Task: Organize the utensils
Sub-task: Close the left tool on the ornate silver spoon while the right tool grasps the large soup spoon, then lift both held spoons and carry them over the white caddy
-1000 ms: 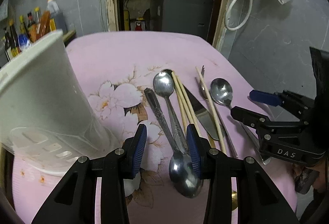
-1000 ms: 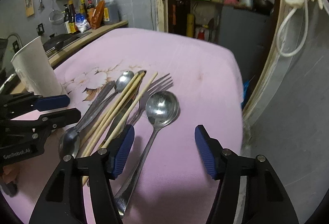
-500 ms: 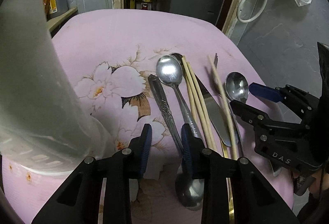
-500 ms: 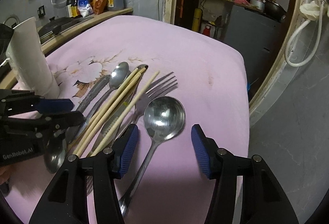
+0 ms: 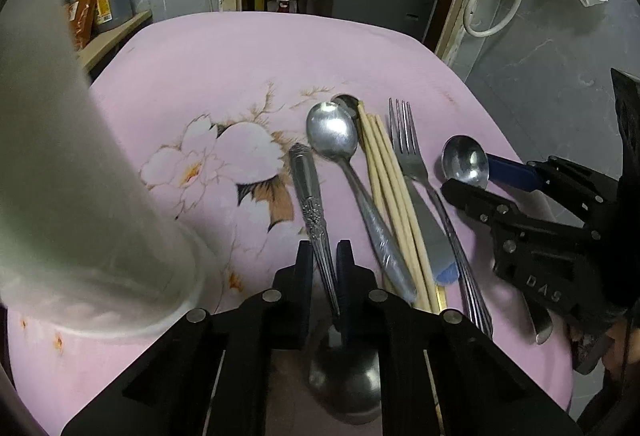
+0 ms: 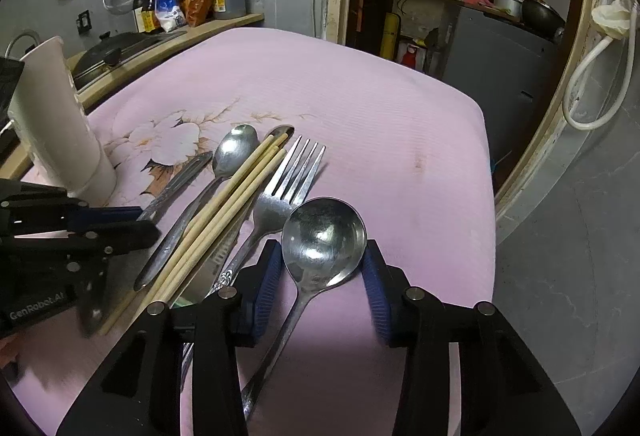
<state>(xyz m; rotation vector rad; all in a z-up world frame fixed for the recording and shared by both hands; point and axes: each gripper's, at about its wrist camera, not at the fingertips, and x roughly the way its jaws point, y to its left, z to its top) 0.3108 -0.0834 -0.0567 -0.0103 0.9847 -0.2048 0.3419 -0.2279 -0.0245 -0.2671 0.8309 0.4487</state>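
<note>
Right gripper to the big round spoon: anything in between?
Nothing visible. The right gripper is open with the round spoon's bowl already between its fingers; the fork lies just outside the left finger.

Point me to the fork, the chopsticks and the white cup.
fork (image 6: 294, 172): right wrist view, on the tines.
chopsticks (image 5: 386, 176): left wrist view, mid-length of the bundle.
white cup (image 6: 56, 124): right wrist view, on its side wall.

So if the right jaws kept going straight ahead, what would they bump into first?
Probably the big round spoon: its bowl already lies between the open jaws of the right gripper. Past it there is only bare pink tablecloth, though depth is hard to judge.
</note>
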